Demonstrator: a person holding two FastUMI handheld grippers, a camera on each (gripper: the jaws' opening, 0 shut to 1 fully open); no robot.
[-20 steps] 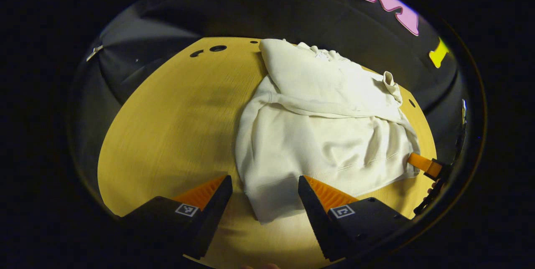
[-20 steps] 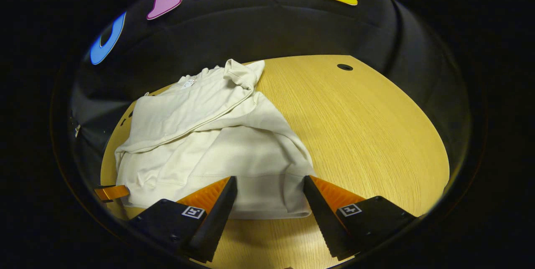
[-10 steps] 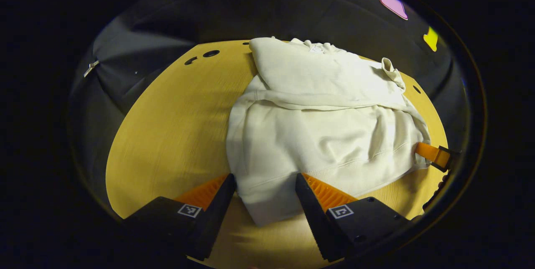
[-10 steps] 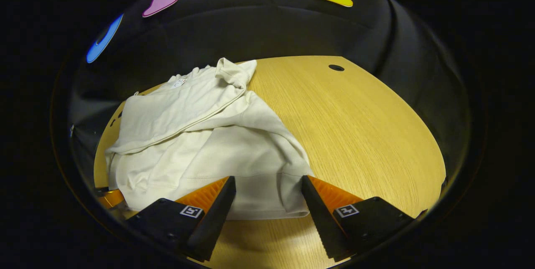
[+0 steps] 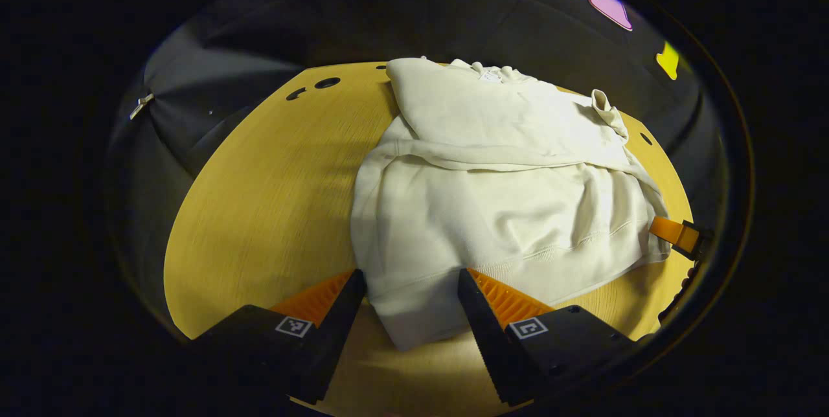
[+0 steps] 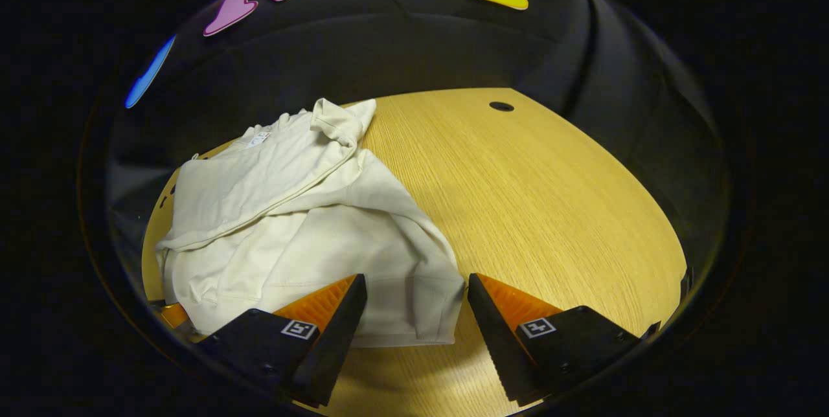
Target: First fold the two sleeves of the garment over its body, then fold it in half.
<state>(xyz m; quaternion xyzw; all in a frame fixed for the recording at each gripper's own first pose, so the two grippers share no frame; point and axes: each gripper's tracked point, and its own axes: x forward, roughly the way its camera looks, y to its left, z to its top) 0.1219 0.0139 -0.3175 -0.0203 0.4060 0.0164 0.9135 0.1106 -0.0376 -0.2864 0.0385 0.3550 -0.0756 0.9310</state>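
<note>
Garment (image 5: 492,210) has sleeves in already, so with both grippers, left gripper (image 5: 409,294) and right gripper (image 6: 414,297), gaping wide at the hem corners, pinch evenly before folding.

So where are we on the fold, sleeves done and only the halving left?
Sleeves look done: on the garment, both lie across its body, one cuff bunched near the far edge of the table. In hand: the left hand-held gripper and right hand-held gripper sit open, each straddling a near hem corner, not pinching. Left: grasp both corners and fold the hem to the collar.
</note>
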